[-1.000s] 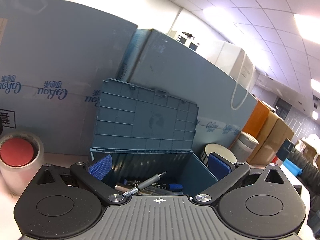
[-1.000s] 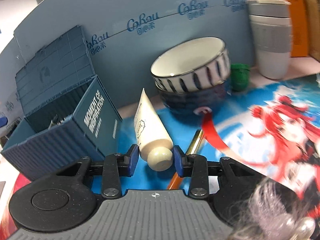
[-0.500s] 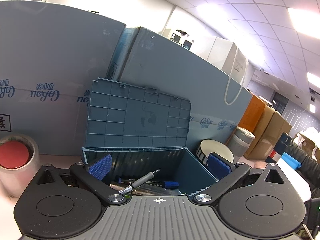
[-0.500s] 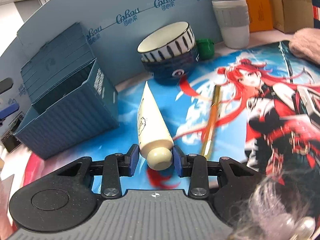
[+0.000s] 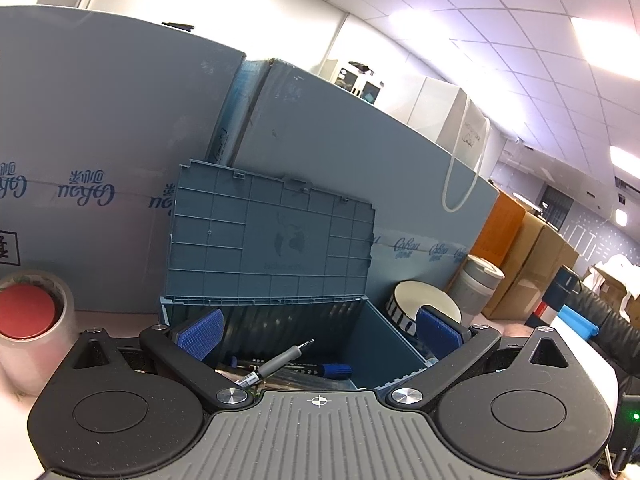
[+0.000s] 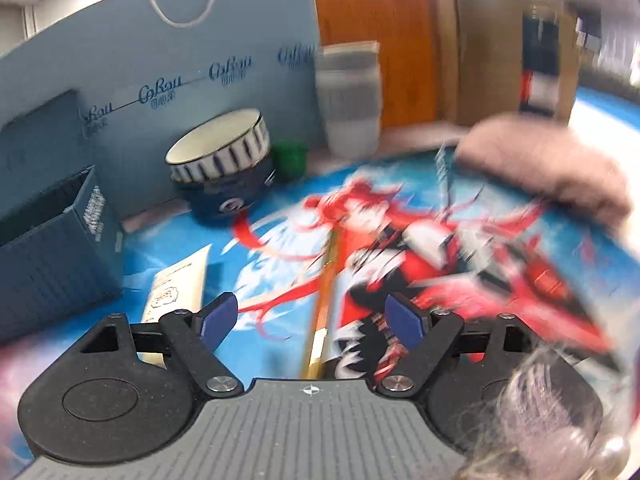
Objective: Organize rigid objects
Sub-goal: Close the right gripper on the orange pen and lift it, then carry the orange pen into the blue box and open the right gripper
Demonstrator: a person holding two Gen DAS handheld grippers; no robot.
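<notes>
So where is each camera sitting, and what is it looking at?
Left wrist: on the left hand-held gripper, jaws open, looking into the open blue box holding pens.
Right wrist: on the right hand-held gripper, whose jaws have just been opening, nothing between them, looking down at the picture mat, gold pen and cream tube.
Shared: the blue box, striped bowl, grey cup.

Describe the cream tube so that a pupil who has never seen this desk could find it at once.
Start at the blue storage box on the left of the anime desk mat. Beside the box lies the cream tube. Unlike the thin gold pen nearby, it is broad, pale and flat-ended.
</notes>
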